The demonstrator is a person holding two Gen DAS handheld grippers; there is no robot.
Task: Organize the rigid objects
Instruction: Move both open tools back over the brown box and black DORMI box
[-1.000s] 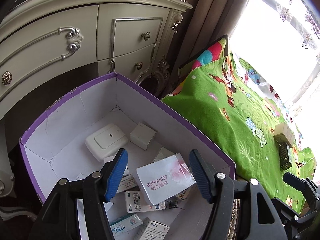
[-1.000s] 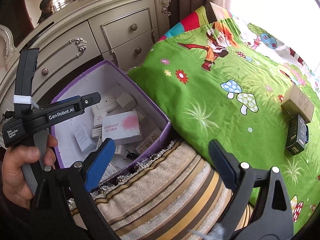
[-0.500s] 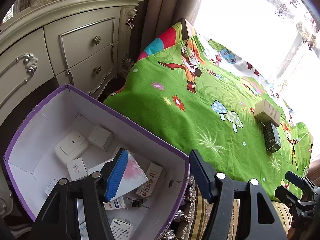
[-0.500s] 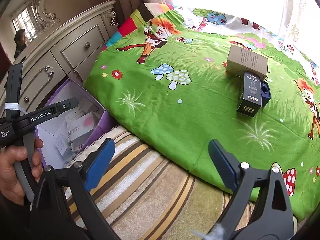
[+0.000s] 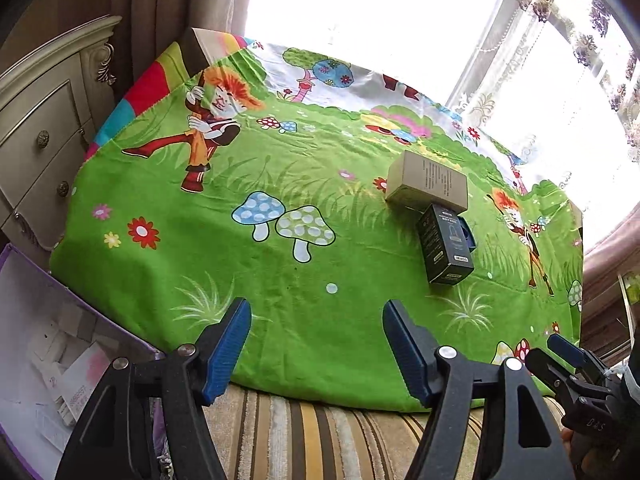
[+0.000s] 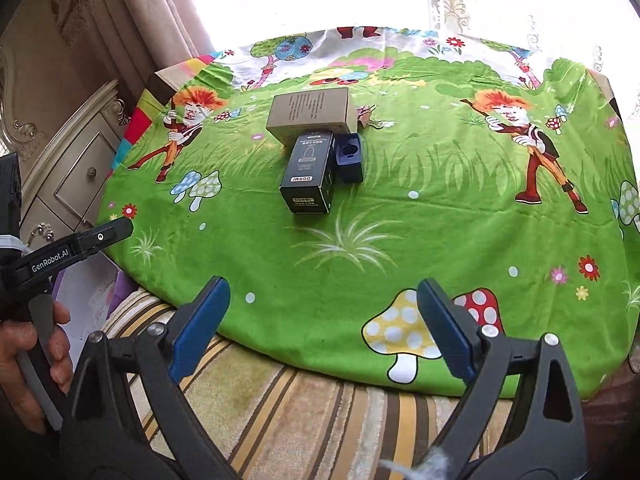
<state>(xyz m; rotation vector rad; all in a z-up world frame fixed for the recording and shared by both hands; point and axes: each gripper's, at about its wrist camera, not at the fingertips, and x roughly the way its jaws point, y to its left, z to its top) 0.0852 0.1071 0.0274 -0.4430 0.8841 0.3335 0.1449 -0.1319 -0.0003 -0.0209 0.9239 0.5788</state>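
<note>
Green cartoon-print cloth [image 5: 280,280] fills the left wrist view, spread over what looks like a bed, with a striped cover [image 5: 320,440] showing at its near edge. The left gripper [image 5: 316,344] hangs over that near edge; its blue fingers [image 5: 228,348] are opening, about halfway apart, with nothing between them. At the lower left, the purple-rimmed box [image 5: 24,280] sits beside the bed with small white cartons [image 5: 76,384] already in it. Well ahead, a tan carton [image 5: 428,182] lies on the cloth, and a black carton [image 5: 444,246] lies against its near side.

From the right wrist view, the right gripper [image 6: 320,324] also hovers over the near edge, fingers [image 6: 200,324] spread wide and empty. The tan carton [image 6: 312,114], the black carton [image 6: 310,172] and a small dark blue case [image 6: 349,158] beside it form one tight cluster near the middle of the cloth. A hand [image 6: 28,360] grips the left tool's handle at the lower left.

The step in hand looks like a reach toward the remaining cartons. Next comes closing in on the nearest one, likely the black carton, straddling its narrow sides without nudging its neighbours, then carrying it to the purple-rimmed box.
</note>
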